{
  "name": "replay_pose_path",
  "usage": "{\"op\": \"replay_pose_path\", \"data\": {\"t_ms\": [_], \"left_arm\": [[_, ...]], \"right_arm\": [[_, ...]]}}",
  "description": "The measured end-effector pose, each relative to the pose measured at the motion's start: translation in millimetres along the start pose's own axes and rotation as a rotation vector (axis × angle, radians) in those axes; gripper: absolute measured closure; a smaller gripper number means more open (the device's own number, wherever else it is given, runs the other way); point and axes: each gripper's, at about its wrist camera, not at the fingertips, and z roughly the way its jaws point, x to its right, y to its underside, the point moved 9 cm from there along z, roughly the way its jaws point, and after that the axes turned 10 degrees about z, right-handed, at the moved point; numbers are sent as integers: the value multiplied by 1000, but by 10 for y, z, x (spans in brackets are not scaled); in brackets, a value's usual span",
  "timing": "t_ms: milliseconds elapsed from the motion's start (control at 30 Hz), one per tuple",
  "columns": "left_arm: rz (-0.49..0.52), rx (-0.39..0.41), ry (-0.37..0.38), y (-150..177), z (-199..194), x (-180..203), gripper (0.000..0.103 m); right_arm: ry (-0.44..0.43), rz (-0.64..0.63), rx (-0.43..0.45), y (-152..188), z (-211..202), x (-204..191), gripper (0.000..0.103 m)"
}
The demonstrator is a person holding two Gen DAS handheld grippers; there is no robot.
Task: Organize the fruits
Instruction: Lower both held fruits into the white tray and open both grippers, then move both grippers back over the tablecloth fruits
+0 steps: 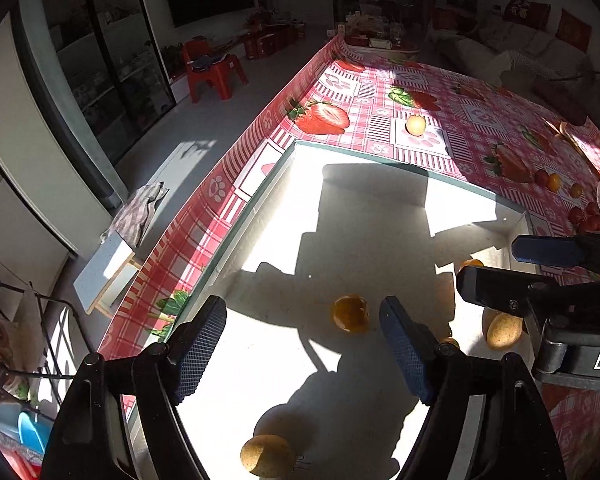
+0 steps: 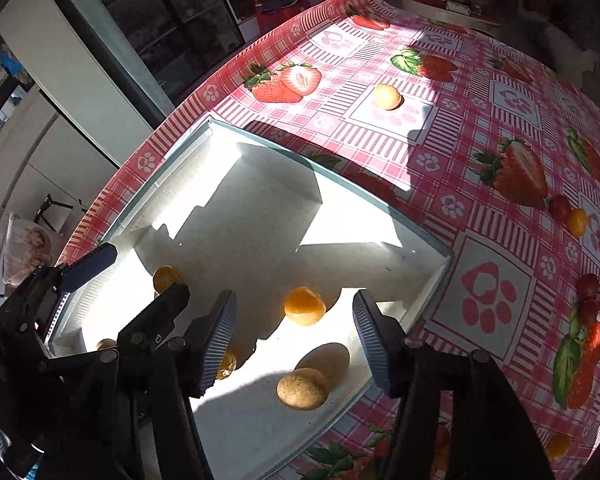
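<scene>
A shallow white tray (image 1: 260, 208) (image 2: 236, 216) lies on the strawberry tablecloth and holds several small fruits. In the left wrist view my left gripper (image 1: 304, 344) is open above the tray, an orange fruit (image 1: 350, 314) just beyond its fingertips, a tan fruit (image 1: 266, 456) below. In the right wrist view my right gripper (image 2: 296, 340) is open over the tray, an orange fruit (image 2: 305, 306) between its fingertips and a tan fruit (image 2: 303, 389) nearer. The right gripper also shows in the left view (image 1: 512, 268), the left gripper in the right view (image 2: 140, 276).
A loose yellow fruit (image 1: 416, 125) (image 2: 387, 97) lies on the cloth beyond the tray. Several red and orange small fruits (image 1: 580, 204) (image 2: 592, 296) lie at the right. The table edge (image 1: 204, 216) drops to the floor on the left.
</scene>
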Motion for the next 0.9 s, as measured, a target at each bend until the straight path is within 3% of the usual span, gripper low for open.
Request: {"op": "replay_pose_path", "data": {"t_ms": [67, 267, 467, 900], "left_arm": [[-8, 3, 4, 17, -47, -7, 23], [18, 32, 11, 31, -278, 127, 23], [55, 62, 68, 54, -541, 481, 23], [219, 99, 169, 120, -869, 1496, 23]], "right_arm": [[1, 2, 19, -9, -94, 13, 23], [-9, 55, 57, 66, -393, 204, 23], [-2, 142, 74, 314, -618, 569, 23], [146, 263, 95, 1108, -1019, 1618, 23]]}}
